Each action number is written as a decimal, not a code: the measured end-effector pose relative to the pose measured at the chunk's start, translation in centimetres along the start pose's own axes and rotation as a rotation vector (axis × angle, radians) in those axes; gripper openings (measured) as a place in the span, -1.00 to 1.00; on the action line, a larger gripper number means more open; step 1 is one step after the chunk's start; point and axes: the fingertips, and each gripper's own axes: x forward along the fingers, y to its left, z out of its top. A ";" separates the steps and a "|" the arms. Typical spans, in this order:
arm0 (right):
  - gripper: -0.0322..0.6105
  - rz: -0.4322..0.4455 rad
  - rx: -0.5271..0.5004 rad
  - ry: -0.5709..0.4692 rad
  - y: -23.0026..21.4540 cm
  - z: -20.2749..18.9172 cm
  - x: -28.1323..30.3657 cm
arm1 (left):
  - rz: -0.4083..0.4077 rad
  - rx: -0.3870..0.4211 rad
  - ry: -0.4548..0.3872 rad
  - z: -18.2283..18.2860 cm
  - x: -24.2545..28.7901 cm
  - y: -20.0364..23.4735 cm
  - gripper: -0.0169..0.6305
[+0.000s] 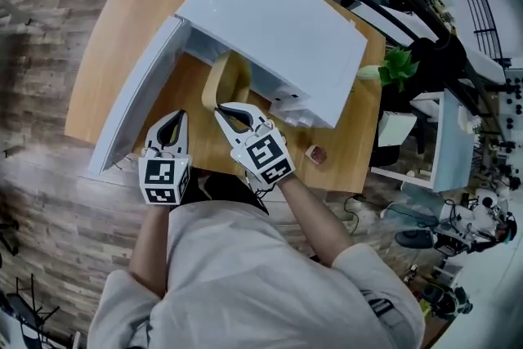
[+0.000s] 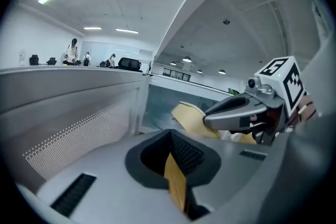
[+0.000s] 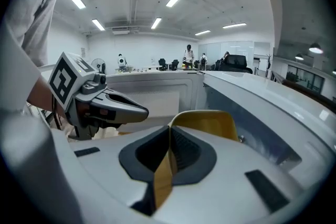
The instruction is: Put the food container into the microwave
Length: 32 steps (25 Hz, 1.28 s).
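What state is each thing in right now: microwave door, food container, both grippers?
microwave door: swung wide open.
food container: held by its rim at the mouth of the microwave.
right gripper: shut on the food container's rim.
left gripper: tips together, holding nothing, clear of the container.

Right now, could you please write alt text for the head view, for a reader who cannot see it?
A person's right gripper grips the rim of a tan food container at the mouth of a white microwave whose door stands open to the left. The left gripper is beside it, clear of the container, above the wooden table.
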 end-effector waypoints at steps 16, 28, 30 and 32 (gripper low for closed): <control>-0.85 -0.030 -0.234 0.185 -1.2 -2.5 1.9 | 0.020 -0.007 0.019 -1.9 1.2 0.6 -0.91; -0.85 -0.037 -0.324 0.272 -1.4 -4.9 3.6 | 0.019 -0.017 0.064 -3.9 2.5 1.8 -0.91; -0.85 -0.041 -0.329 0.282 -1.6 -5.3 3.8 | 0.020 -0.019 0.074 -4.3 2.7 1.9 -0.91; -0.85 -0.044 -0.335 0.289 -1.7 -5.6 4.0 | 0.017 -0.022 0.079 -4.5 2.9 1.9 -0.91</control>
